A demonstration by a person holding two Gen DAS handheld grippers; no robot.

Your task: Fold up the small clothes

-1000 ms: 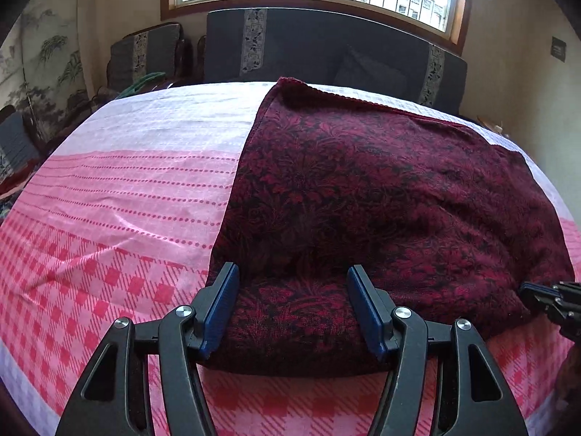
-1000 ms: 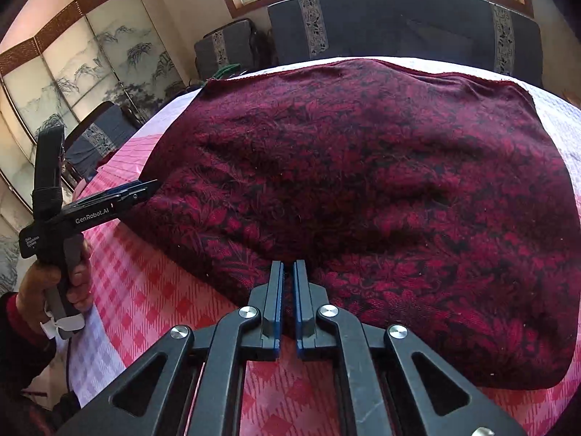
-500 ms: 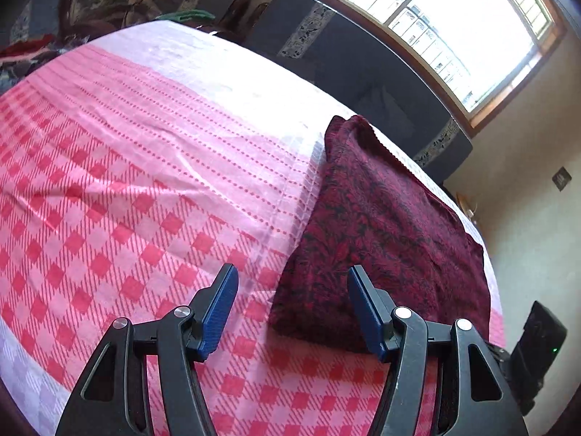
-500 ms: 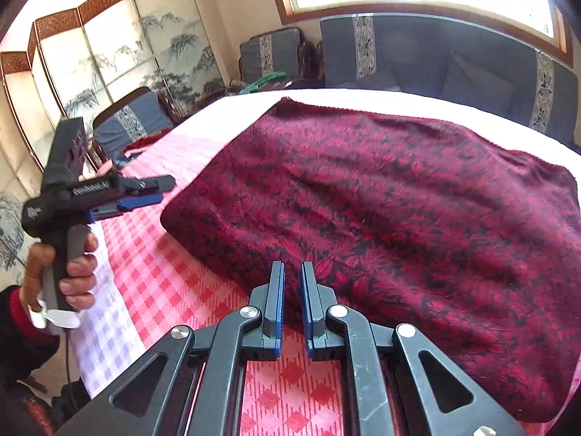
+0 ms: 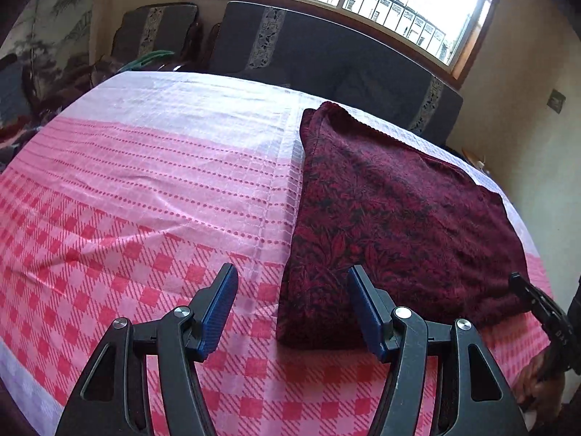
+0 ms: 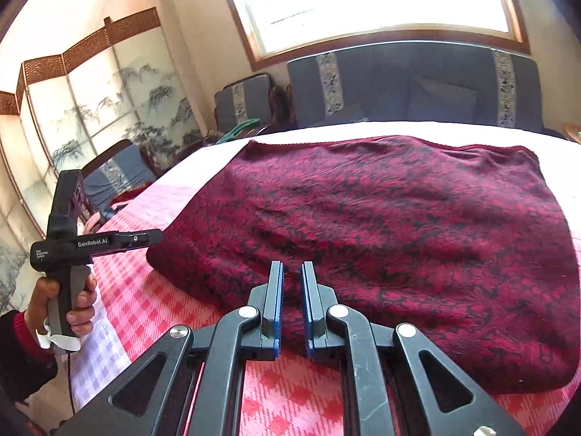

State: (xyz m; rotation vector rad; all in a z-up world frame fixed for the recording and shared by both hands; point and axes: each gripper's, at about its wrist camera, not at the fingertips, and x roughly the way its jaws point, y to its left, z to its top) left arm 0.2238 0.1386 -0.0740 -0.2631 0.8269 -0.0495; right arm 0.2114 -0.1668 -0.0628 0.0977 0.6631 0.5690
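Note:
A dark red patterned garment (image 5: 395, 218) lies folded flat on the pink checked tablecloth (image 5: 152, 189); it also shows in the right wrist view (image 6: 381, 225). My left gripper (image 5: 292, 283) is open and empty, held above the cloth's near left corner. It also shows in the right wrist view (image 6: 152, 237), left of the garment. My right gripper (image 6: 290, 272) has its jaws slightly parted at the garment's near edge, holding nothing. In the left wrist view it (image 5: 523, 287) sits at the garment's right edge.
A dark sofa (image 5: 326, 58) and armchairs (image 6: 243, 101) stand behind the table under the window. A painted folding screen (image 6: 90, 109) stands at the left. The left half of the tablecloth carries nothing.
My left gripper has drawn back off the garment and swung left, staying open. My right gripper's jaws have parted slightly and it has pulled back from the garment's edge.

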